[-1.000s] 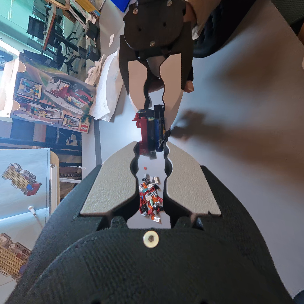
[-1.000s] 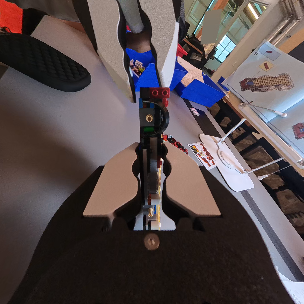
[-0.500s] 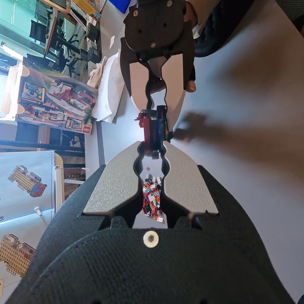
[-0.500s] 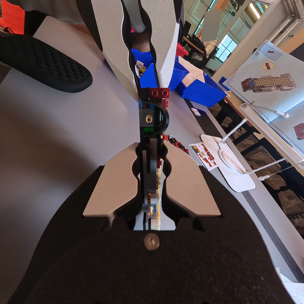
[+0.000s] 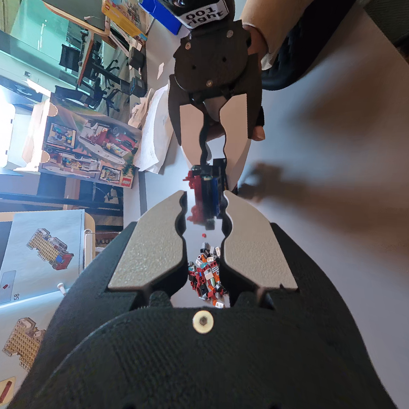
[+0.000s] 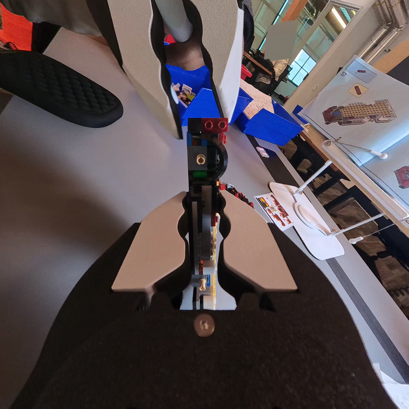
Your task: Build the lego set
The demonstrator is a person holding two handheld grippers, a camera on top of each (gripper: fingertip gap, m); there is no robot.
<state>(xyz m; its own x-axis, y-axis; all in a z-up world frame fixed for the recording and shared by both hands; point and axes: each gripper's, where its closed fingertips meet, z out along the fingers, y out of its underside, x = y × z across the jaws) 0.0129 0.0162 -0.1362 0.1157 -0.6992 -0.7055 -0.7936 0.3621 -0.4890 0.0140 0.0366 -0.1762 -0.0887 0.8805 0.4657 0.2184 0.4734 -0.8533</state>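
My right jaws grip the brick model (image 6: pixel 204 199), its long axis pointing into my left jaws, which straddle its tip without touching.

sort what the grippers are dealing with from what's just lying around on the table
At the grippers:
- brick model, clamped in the right gripper
- left gripper, open, fingertips either side of the model's far end

Lying about:
- loose brick pile
- blue bins
- sticker sheet
- set box
- instruction pages
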